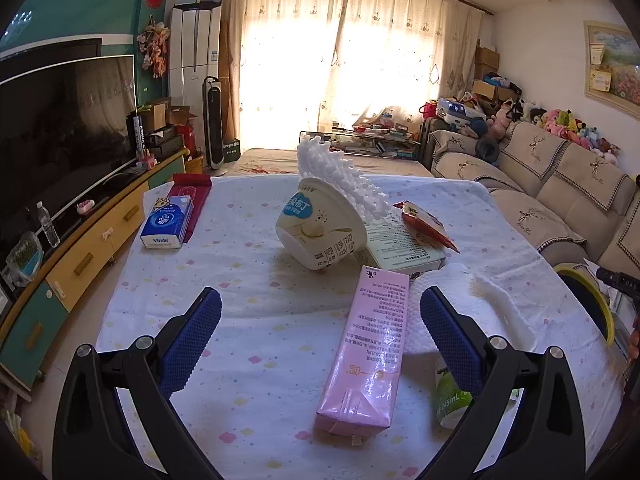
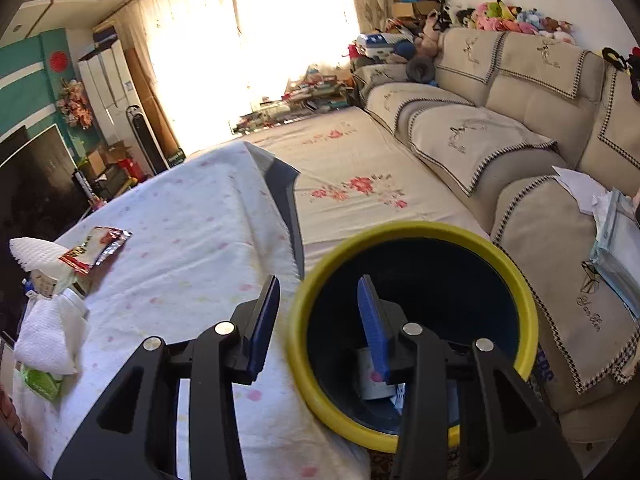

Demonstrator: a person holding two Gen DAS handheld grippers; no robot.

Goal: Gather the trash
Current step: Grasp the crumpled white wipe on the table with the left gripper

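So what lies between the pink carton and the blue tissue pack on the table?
In the left wrist view, only bare flowered tablecloth separates the pink carton from the blue tissue pack; the tipped pudding cup sits farther back.

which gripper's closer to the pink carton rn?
Left. The left gripper is open with the pink carton lying between its fingers. The right gripper is open over the yellow-rimmed bin beside the table; no carton in its view.

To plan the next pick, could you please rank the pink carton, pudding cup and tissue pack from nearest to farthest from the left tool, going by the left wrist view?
1. Pink carton, lying between the left tool's fingers.
2. Pudding cup, tipped, centre table.
3. Tissue pack, far left.
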